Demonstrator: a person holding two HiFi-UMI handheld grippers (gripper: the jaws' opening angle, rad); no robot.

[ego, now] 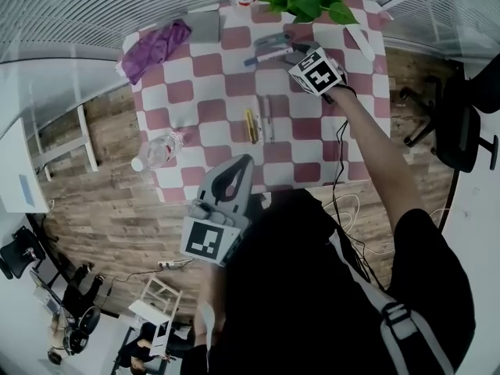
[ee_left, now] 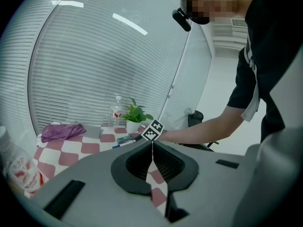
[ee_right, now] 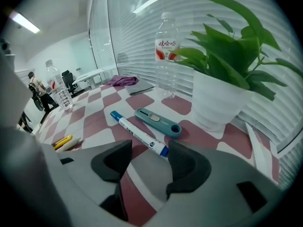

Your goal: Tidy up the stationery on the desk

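Observation:
A blue-and-white marker (ee_right: pixel 138 133) lies on the checkered tablecloth (ee_right: pixel 94 122), and beside it, towards the plant, lies a teal utility knife (ee_right: pixel 157 122). My right gripper (ee_right: pixel 149 162) stands open just over the marker's near end, with nothing gripped. In the head view the right gripper (ego: pixel 292 54) is at the far side of the table, next to the marker (ego: pixel 264 56) and the knife (ego: pixel 273 40). A yellow item (ego: pixel 250 125) and white pens (ego: pixel 266 119) lie mid-table. My left gripper (ego: pixel 244 161) is shut and empty at the near table edge; in its own view the left gripper (ee_left: pixel 152 162) faces the table.
A potted plant (ee_right: pixel 222 96) and a water bottle (ee_right: pixel 167 56) stand at the far edge. A purple cloth (ego: pixel 156 45) and a grey item (ego: pixel 205 26) lie at the far left corner. Another bottle (ego: pixel 160 151) is at the table's left edge. Office chairs (ego: pixel 457 119) stand to the right.

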